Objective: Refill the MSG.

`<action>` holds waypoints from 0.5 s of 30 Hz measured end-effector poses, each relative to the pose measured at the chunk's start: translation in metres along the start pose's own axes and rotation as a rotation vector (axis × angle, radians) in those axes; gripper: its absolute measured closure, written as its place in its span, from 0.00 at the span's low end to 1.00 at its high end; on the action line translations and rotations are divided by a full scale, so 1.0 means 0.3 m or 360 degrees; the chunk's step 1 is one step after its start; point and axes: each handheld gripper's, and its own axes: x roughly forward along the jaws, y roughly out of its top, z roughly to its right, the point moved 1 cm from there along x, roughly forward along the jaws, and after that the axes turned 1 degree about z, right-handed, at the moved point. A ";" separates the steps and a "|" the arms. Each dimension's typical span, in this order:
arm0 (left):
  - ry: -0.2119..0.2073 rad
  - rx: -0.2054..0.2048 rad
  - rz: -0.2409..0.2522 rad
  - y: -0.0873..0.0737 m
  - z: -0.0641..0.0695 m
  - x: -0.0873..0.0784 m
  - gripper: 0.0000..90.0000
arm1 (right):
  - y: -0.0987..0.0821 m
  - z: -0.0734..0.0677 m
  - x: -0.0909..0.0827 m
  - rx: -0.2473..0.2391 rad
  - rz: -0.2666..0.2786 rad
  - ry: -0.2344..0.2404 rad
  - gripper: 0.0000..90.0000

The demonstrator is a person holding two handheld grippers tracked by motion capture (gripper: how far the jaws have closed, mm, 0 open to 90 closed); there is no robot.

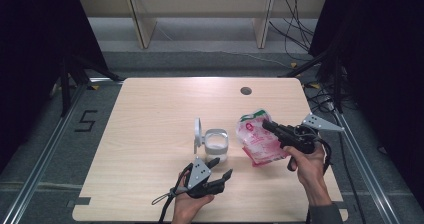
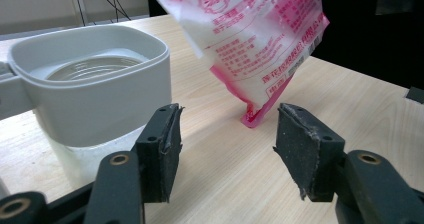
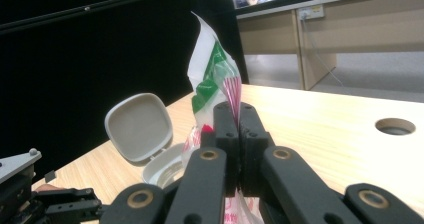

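Note:
A pink and white plastic pouch (image 1: 257, 139) with a green top edge stands tilted on the table, its lower corner touching the wood (image 2: 252, 119). My right gripper (image 1: 267, 126) is shut on the pouch's upper part (image 3: 215, 79). To its left stands a clear jar (image 1: 216, 145) with a grey rim and a hinged lid (image 1: 198, 132) flipped up. The jar (image 2: 95, 89) holds white contents. My left gripper (image 1: 221, 168) is open, near the table's front, with its fingertips just below the jar and nothing between its pads (image 2: 165, 149).
A round cable hole (image 1: 245, 90) sits in the light wooden table (image 1: 150, 114) at the back right. Black curtains flank both sides. Wooden shelving stands behind the table.

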 end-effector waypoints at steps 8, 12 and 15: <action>0.0032 0.0005 0.0018 0.001 -0.018 -0.018 0.48 | -0.005 0.012 -0.057 -0.0037 -0.0023 -0.0140 1.00; 0.0035 -0.0044 0.0027 -0.004 -0.015 -0.015 0.48 | -0.006 0.018 -0.079 -0.0077 -0.0065 -0.0193 1.00; 0.0040 -0.0042 0.0008 -0.001 -0.016 -0.021 0.48 | -0.021 0.031 -0.105 -0.0061 -0.0055 -0.0215 1.00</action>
